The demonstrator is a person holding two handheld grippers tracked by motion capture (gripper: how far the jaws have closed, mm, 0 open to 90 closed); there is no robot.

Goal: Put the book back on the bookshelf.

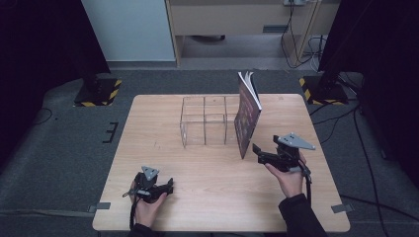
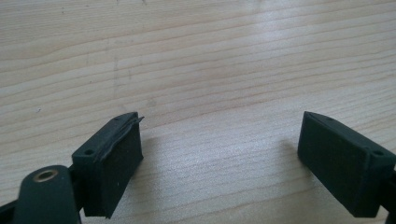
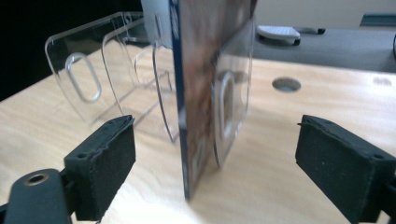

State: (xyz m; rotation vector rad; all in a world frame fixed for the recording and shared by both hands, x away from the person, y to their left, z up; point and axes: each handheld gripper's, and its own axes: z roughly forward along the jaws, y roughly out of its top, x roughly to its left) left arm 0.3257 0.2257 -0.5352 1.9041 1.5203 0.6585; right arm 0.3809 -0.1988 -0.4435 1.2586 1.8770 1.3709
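Note:
A clear acrylic organizer (image 1: 205, 123) with several compartments stands in the middle of the wooden table (image 1: 163, 128). A book (image 1: 247, 116) stands upright and slightly tilted against its right end. My right gripper (image 1: 259, 153) is open just in front of the book's near bottom corner. In the right gripper view the book (image 3: 191, 93) is edge-on ahead of the wide gap between the jaws of the gripper (image 3: 215, 163), with the acrylic dividers (image 3: 88, 79) to its left. My left gripper (image 1: 169, 186) rests open near the table's front left; its jaws (image 2: 219, 135) frame bare wood.
Black stands with yellow-striped bases (image 1: 99, 91) (image 1: 321, 89) sit on the floor beyond both far table corners. Cables (image 1: 346, 123) run along the floor at the right. A round hole (image 3: 286, 84) is cut in the tabletop beyond the book.

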